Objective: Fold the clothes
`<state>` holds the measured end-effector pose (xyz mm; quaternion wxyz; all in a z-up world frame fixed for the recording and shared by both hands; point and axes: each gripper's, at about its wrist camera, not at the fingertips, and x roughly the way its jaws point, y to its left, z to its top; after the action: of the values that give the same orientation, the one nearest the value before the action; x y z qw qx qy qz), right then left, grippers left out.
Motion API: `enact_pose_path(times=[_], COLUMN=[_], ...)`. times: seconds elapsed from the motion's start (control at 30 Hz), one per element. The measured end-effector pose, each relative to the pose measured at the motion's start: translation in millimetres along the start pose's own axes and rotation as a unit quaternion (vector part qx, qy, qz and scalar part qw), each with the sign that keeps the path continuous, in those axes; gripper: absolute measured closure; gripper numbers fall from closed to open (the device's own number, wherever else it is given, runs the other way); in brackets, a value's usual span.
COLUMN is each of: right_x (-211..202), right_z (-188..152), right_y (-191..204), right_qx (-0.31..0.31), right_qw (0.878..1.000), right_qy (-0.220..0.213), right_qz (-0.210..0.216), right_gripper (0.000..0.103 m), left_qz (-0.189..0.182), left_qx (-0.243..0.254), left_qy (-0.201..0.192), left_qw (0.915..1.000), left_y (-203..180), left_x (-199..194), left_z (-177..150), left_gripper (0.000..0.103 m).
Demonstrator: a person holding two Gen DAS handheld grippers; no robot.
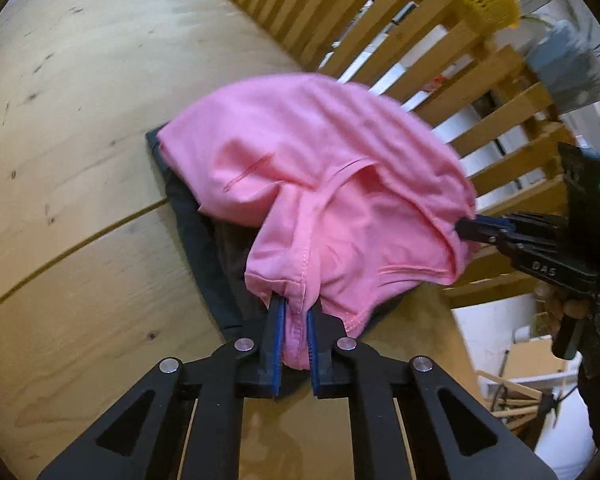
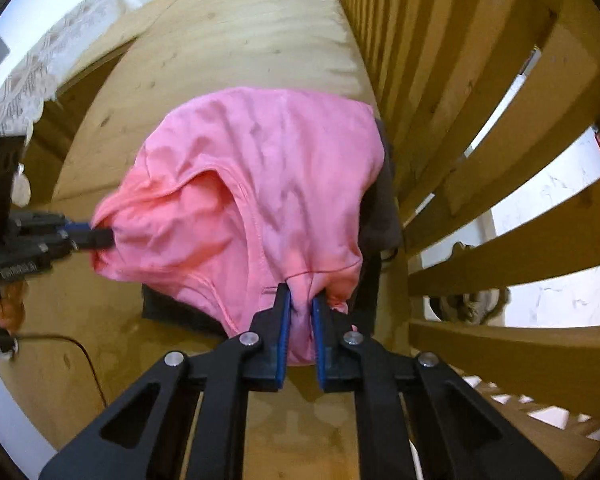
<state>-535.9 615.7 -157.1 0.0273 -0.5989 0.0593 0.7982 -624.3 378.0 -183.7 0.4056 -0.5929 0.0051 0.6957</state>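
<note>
- The left hand-held gripper (image 1: 294, 308) was clenched on a bunched hem of the pink garment (image 1: 300, 160).
- The right hand-held gripper (image 2: 300, 302) pinched another fold of that pink garment (image 2: 252, 184).
- The garment hung between them above a dark garment (image 1: 204, 240) on the wooden worktop (image 1: 80, 140), near the edge along the slatted wooden railing (image 2: 480, 140).
</note>
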Motion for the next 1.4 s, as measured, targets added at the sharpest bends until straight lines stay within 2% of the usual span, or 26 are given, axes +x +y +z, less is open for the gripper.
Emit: enact_pose_path(times=[0.03, 0.1, 0.17, 0.2, 0.27, 0.3, 0.37, 0.43, 0.5, 0.6, 0.67, 0.73, 0.9, 1.0, 1.13, 1.2, 1.27, 1.3, 1.33, 1.4], right_x=[-4.1, 2.4, 14.4, 17.0, 9.8, 0.1, -19.8, -31.2, -24.1, 1.7, 17.7, 23.7, 42.2, 54.4, 66.7, 72.7, 71.7, 71.1, 72.1, 74.1], right_z=[-1.7, -10.0, -20.1, -21.2, -20.8, -17.0, -8.9, 4.0, 26.2, 58.9, 78.3, 94.6, 122.3, 136.4, 144.8, 148.2, 145.8, 144.5, 144.6, 140.3], right_y=[0.0, 2.4, 3.8, 4.4, 4.0, 3.9, 3.6, 2.3, -2.4, -15.7, -24.1, -19.8, -21.3, -26.1, -23.3, -20.1, -21.8, -22.8, -23.9, -26.5], right_qx=[-0.004, -0.028, -0.055, -0.061, -0.049, -0.037, -0.014, 0.006, 0.025, 0.056, 0.087, 0.094, 0.065, 0.059, 0.039, 0.029, 0.032, 0.034, 0.037, 0.046], right_qw=[1.0, 0.997, 0.99, 0.987, 0.981, 0.984, 0.988, 0.992, 0.992, 0.993, 0.994, 0.993, 0.995, 0.996, 0.998, 0.998, 0.998, 0.998, 0.998, 0.998], right_qy=[0.005, 0.049, 0.078, 0.083, 0.071, 0.048, -0.002, -0.054, -0.07, -0.059, -0.042, -0.035, -0.02, -0.01, 0.015, 0.02, 0.02, 0.021, 0.022, 0.031], right_qz=[-0.01, -0.051, -0.102, -0.124, -0.172, -0.168, -0.154, -0.115, -0.1, -0.085, -0.058, -0.057, -0.079, -0.07, -0.054, -0.053, -0.055, -0.056, -0.051, -0.027], right_gripper=[0.093, 0.092, 0.089, 0.089, 0.085, 0.075, 0.066, 0.062, 0.059, 0.058, 0.058, 0.058, 0.058, 0.058, 0.058, 0.058, 0.058, 0.058, 0.058, 0.059], left_qz=[-0.012, -0.023, 0.014, 0.036, 0.051, 0.053, 0.054, 0.075, 0.083, 0.071, 0.094, 0.106, 0.13, 0.14, 0.141, 0.136, 0.124, 0.119, 0.113, 0.119], left_qx=[-0.001, 0.006, 0.023, 0.03, 0.021, 0.013, 0.005, 0.003, -0.011, -0.038, -0.026, -0.006, 0.033, 0.048, 0.068, 0.071, 0.071, 0.074, 0.078, 0.089], left_qy=[0.004, 0.011, 0.046, 0.067, 0.082, 0.085, 0.058, 0.015, -0.01, -0.026, -0.027, -0.021, -0.003, 0.006, 0.022, 0.02, 0.02, 0.02, 0.02, 0.018], left_qw=[0.9999, 0.9997, 0.9986, 0.9967, 0.9951, 0.9949, 0.9968, 0.9971, 0.9964, 0.9964, 0.9948, 0.9941, 0.991, 0.989, 0.9874, 0.988, 0.9896, 0.99, 0.9903, 0.9887], left_y=[-1.6, -4.1, -1.3, 0.9, 9.3, 14.1, 18.8, 22.6, 38.3, 50.0, 48.7, 46.4, 53.3, 59.3, 61.6, 61.8, 63.0, 62.5, 62.1, 59.1], left_x=[-6.0, -13.1, -2.0, 5.7, 8.8, 8.4, -2.8, -14.8, -19.8, -7.2, 0.9, 9.4, 16.2, 20.9, 38.1, 41.0, 42.7, 43.4, 44.0, 44.6], left_z=[-0.4, -4.4, -14.6, -19.6, -23.6, -24.7, -16.3, 0.6, 22.6, 52.4, 66.7, 78.4, 99.2, 109.5, 111.6, 112.0, 111.4, 110.7, 109.9, 107.4], left_gripper=[0.095, 0.094, 0.088, 0.089, 0.089, 0.089, 0.083, 0.075, 0.075, 0.073, 0.072, 0.072, 0.069, 0.065, 0.065, 0.068, 0.078, 0.092, 0.099, 0.1])
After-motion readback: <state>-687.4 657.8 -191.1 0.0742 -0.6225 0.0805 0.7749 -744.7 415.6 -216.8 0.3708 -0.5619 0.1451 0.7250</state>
